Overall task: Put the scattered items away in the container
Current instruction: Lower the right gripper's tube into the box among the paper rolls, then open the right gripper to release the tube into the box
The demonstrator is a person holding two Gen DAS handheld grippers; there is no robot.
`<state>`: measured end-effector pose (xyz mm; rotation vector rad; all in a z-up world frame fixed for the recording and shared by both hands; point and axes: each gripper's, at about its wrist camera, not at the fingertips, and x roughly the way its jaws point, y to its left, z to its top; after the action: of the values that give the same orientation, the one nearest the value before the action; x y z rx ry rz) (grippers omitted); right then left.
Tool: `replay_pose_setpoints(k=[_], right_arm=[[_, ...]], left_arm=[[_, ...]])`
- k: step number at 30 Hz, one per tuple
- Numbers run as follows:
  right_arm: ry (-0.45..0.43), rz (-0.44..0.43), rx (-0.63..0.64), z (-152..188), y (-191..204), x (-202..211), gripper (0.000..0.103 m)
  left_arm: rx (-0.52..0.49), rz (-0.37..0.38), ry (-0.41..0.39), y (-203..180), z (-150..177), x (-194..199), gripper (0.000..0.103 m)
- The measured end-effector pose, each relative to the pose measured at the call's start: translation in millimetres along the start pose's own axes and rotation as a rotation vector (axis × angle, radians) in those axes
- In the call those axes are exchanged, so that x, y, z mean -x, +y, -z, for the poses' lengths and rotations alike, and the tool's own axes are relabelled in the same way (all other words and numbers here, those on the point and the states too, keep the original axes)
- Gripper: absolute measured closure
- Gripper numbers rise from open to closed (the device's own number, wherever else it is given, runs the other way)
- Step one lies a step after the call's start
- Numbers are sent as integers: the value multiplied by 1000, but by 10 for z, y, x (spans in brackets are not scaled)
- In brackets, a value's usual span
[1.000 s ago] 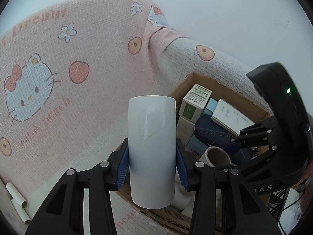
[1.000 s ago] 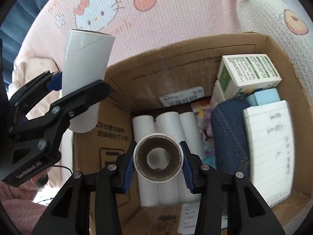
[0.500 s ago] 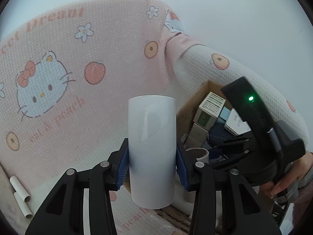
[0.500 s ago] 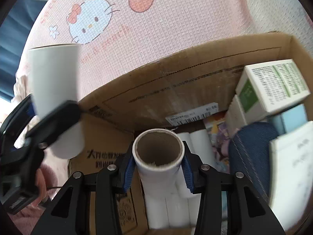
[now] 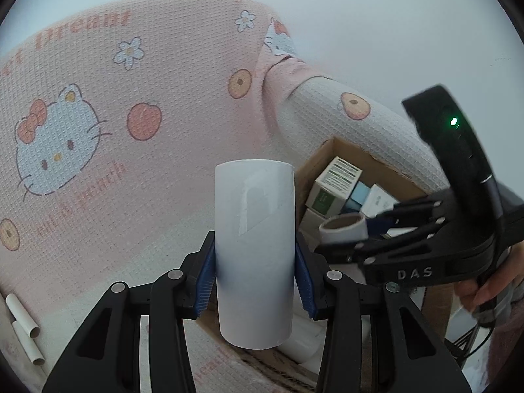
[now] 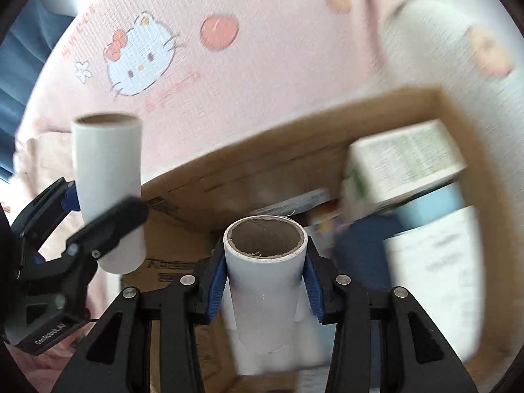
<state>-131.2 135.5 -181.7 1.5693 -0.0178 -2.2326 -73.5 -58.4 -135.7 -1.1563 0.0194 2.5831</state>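
White roll (image 5: 254, 255) stands clamped in our left gripper (image 5: 254, 283) at lower centre; our right gripper (image 6: 266, 290) pinches a second roll (image 6: 266, 281) above the cardboard box (image 6: 229, 177). Behind, pink cartoon blanket (image 5: 131, 114), pale wall (image 5: 376, 16). Box contents blur; two tubes (image 5: 24, 327) cut off lower left

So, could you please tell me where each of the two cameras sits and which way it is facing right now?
Left wrist: on the left tool, looking down along its fingers at the roll it grips, the pink blanket and box; a hand shows.
Right wrist: on the right tool, looking down into the box past its own roll.
Shared: both rolls, both tools, the box, the blanket.
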Motion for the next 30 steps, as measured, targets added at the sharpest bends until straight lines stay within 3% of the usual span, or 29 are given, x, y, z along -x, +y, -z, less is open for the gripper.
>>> replay_pose_setpoints(k=[5,8,12,15,22,27,30], right_arm=[[48,69,69,-24,-14,-4,63],[84,99,103,-17,0,-143,63],[134,109,150,14,128,-368,63],[158,271,310,48,344,-536,63],[196,370,464,66,597,-835,63],[214,349,424,28,552,-865,61],[173,329,392,14,519,-732,60]], left_arm=[[16,69,28,-150,11,-131,56],[91,104,43,-69,29,-185,56],[152,95,13,94,40,-94,56],[172,82,-11,195,12,22,56],[139,34,-77,275,38,249,56],[144,51,-46,289,77,188,56],[141,53,-34,261,101,131,56]])
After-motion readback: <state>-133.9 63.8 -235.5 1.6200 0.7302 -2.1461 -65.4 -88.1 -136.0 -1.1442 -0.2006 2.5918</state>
